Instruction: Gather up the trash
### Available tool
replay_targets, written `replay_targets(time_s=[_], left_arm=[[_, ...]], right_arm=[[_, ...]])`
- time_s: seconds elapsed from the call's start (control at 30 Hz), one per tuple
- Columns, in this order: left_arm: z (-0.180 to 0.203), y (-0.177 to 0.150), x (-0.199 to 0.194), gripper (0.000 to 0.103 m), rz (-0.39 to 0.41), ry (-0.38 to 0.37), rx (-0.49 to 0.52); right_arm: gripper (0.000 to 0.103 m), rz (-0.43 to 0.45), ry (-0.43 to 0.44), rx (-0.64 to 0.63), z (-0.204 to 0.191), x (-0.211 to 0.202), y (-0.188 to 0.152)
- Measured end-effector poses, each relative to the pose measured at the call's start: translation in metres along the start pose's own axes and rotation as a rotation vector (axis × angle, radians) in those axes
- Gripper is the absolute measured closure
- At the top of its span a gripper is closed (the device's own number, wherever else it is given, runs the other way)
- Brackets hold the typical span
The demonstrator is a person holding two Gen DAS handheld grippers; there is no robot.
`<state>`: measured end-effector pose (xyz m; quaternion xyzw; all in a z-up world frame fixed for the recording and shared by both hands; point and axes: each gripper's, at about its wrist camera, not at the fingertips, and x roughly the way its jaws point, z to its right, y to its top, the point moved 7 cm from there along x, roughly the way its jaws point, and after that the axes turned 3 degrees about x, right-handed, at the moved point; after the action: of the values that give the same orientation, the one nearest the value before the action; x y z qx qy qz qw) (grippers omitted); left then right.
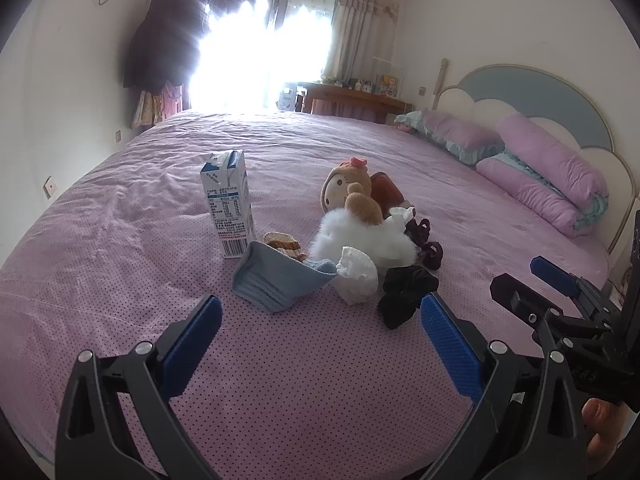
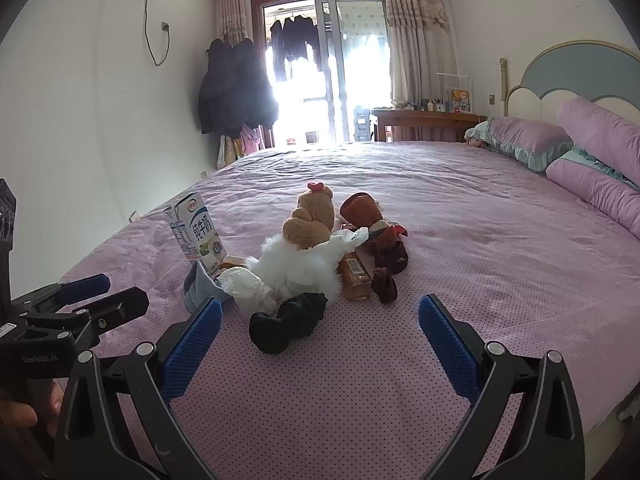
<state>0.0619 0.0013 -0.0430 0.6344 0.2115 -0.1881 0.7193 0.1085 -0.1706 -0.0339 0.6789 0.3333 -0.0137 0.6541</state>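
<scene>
A blue-and-white milk carton (image 1: 229, 203) stands upright on the pink bed (image 1: 120, 240); it also shows in the right wrist view (image 2: 198, 232). Crumpled white tissue (image 1: 357, 275) (image 2: 248, 290) lies by a grey-blue sock (image 1: 276, 280). An amber plastic bottle (image 2: 355, 276) lies on its side behind a plush doll (image 2: 308, 240). My left gripper (image 1: 320, 320) is open and empty, short of the pile. My right gripper (image 2: 320, 318) is open and empty, just before a black sock (image 2: 288, 320). Each gripper shows at the edge of the other's view.
A black sock (image 1: 404, 294), dark red socks (image 2: 390, 264) and a striped sock (image 1: 285, 245) lie in the pile. Pink pillows (image 1: 540, 176) and a headboard (image 1: 552, 92) are at the right. Coats (image 2: 236, 88) hang by the balcony door.
</scene>
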Motion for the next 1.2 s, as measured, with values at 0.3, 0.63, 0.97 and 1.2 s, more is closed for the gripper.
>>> replay_targets(time_s=[0.3,0.63,0.97,1.2], left_arm=[[-0.007,-0.001,0.004,0.004,0.002,0.004,-0.005],[-0.019,-0.005,0.016,0.004,-0.004,-0.001,-0.024],[-0.026,-0.007,0.031,0.004,-0.006,-0.008,-0.026],[-0.021,-0.008,0.040,0.004,-0.029,-0.035,-0.050]], right_arm=[[0.008,-0.023,0.004,0.000,-0.003,0.009,-0.004],[0.008,-0.067,0.005,0.000,-0.008,0.037,-0.011],[0.013,-0.123,0.009,-0.002,-0.014,0.070,-0.020],[0.019,-0.159,0.011,0.029,-0.006,0.090,-0.026]])
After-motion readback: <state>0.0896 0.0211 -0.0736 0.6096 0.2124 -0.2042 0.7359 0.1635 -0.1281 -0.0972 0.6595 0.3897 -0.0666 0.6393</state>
